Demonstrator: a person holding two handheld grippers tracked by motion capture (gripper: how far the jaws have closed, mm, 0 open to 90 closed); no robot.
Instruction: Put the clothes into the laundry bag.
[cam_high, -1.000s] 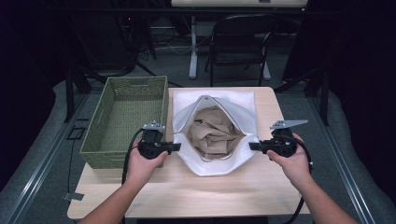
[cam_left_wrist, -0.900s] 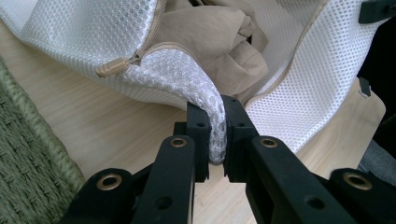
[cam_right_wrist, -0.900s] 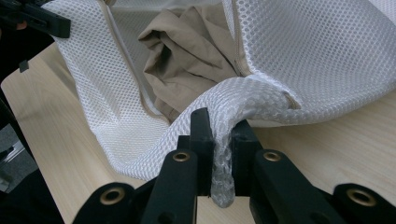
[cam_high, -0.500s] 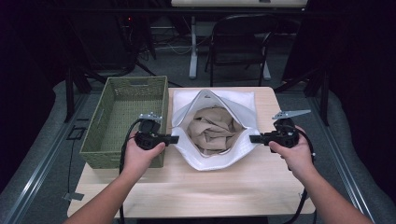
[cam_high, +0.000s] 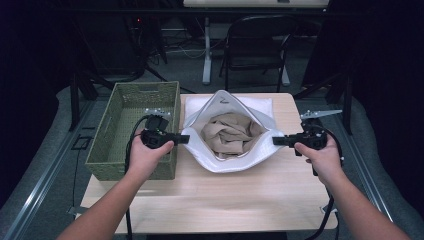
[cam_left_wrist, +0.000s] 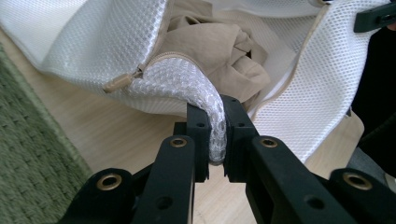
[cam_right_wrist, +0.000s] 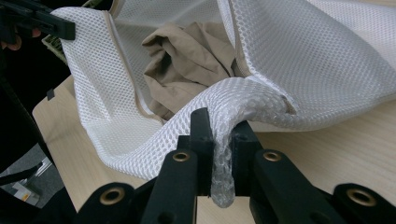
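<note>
One wooden surface (cam_high: 235, 195) is seen, carrying two containers side by side. The larger, one green woven basket (cam_high: 122, 112), stands at the left edge, and nothing can be made out inside it. The one white mesh bag (cam_high: 260, 150) lies at the middle of the surface, just beside the basket, its mouth spread wide; one crumpled beige garment (cam_high: 229, 134) is held within it. One tan zipper pull (cam_left_wrist: 120, 82) is seen on the bag's rim. No readable writing is found. Two grippers are counted: the fingers of the left gripper (cam_high: 181, 139) are clamped on the bag's left rim, and those of the right gripper (cam_high: 277, 141) on its right rim.
</note>
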